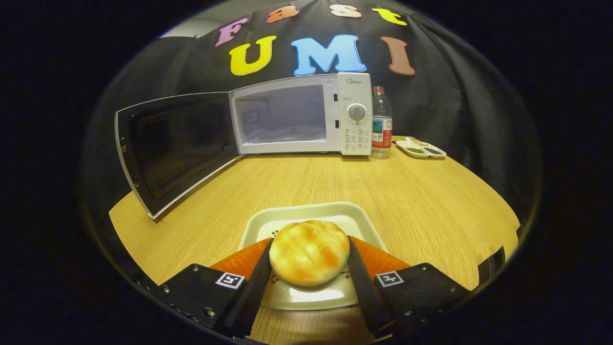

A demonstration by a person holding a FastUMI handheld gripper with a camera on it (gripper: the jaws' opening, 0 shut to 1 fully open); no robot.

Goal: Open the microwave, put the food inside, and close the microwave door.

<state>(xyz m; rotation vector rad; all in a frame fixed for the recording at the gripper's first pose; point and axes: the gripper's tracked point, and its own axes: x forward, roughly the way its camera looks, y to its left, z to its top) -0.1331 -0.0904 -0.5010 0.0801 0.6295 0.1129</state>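
**Bun could slip on the way in**

My tool (309, 268) grips the bun (309, 258) above its plate (306, 215) on the desk (335, 187). If I squeeze unevenly, I fear it squirts free before reaching the open microwave (299, 115).

My gripper (310, 241): two flat wedge fingers (368, 282), each on a black mounting block (201, 292) with silver screws (210, 312), one square marker tag (230, 280) apiece.

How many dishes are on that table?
2: a white plate under the bun, which the tongs squeeze, and a small divided dish beside the water bottle right of the microwave.
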